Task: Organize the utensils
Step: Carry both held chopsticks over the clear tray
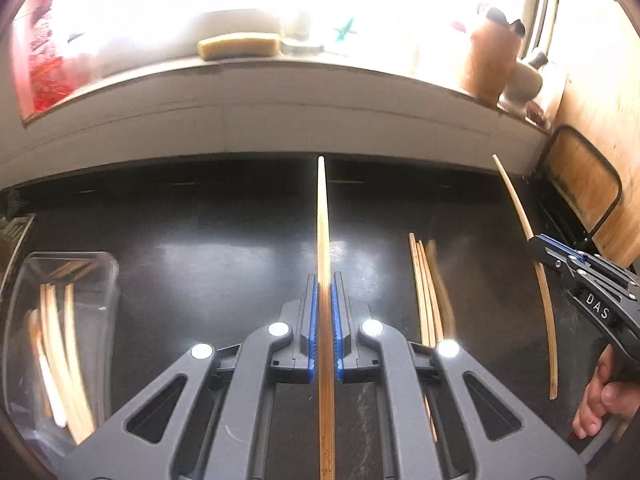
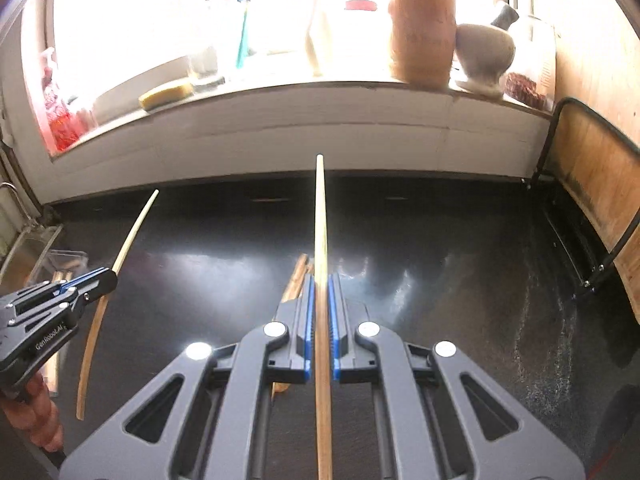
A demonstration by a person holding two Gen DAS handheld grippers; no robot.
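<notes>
Black counter [image 1: 200, 220] under a bright sill. Far left, clear tray [image 1: 108, 276] collects chopsticks. Left gripper [image 1: 325, 320] clamps one chopstick [image 1: 322, 208] lengthwise (likely tray-bound). Loose sticks [image 1: 426, 292] wait right of it. Right gripper [image 2: 320, 316] pinches another chopstick [image 2: 319, 216].
</notes>
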